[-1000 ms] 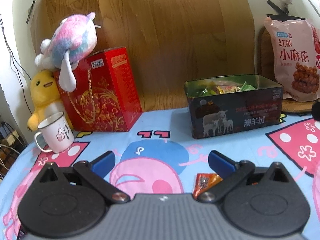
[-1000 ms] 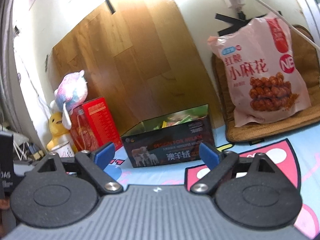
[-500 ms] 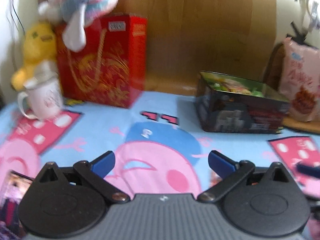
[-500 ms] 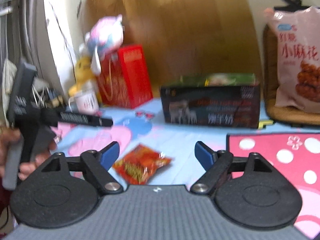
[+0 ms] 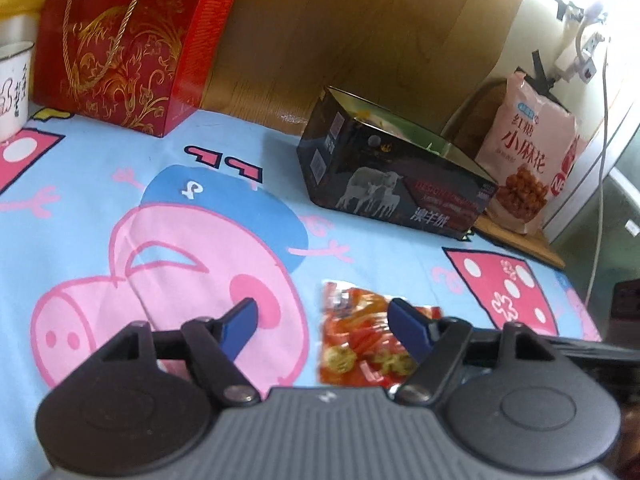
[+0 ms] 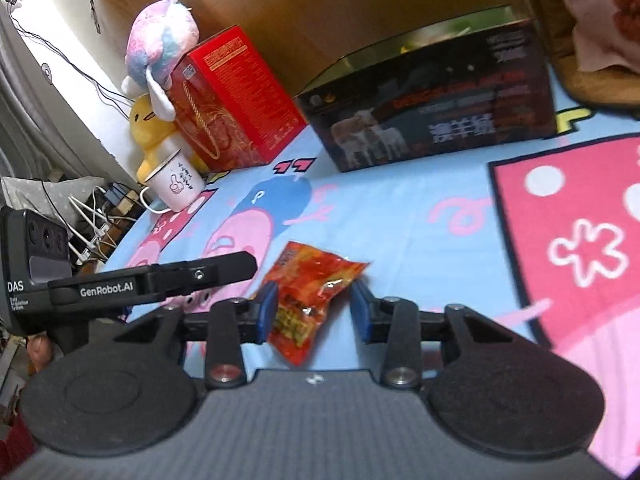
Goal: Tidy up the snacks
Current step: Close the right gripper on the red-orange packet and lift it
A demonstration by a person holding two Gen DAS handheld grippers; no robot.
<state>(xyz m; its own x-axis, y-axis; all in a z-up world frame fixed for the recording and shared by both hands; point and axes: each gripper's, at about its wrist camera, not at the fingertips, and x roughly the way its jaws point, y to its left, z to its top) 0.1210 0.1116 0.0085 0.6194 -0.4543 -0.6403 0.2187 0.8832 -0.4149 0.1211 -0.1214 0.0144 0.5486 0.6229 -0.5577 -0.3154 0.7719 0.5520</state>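
Note:
An orange-red snack packet [image 5: 356,332] [image 6: 316,280] lies flat on the cartoon pig tablecloth [image 5: 120,200]. My right gripper [image 6: 313,308] straddles it with its jaws closing; the left blue pad is at the packet's edge and a gap remains at the right pad. My left gripper [image 5: 324,322] hovers low over the same packet, also closing, with the packet under its right pad and nothing pinched. In the right wrist view the left gripper's black finger [image 6: 224,268] reaches in from the left. The open dark tin [image 5: 400,184] [image 6: 432,120] with the sheep picture stands behind.
A big pink snack bag [image 5: 528,152] leans on a mat at the back right. A red gift bag [image 5: 120,40] [image 6: 232,100], a white mug [image 6: 176,184] and plush toys [image 6: 160,44] crowd the back left. Cables hang off the table's left edge [image 6: 92,228].
Both cameras tipped down and came closer to the cloth. The packet came between the right pads and under the left ones. Both pairs of jaws narrowed.

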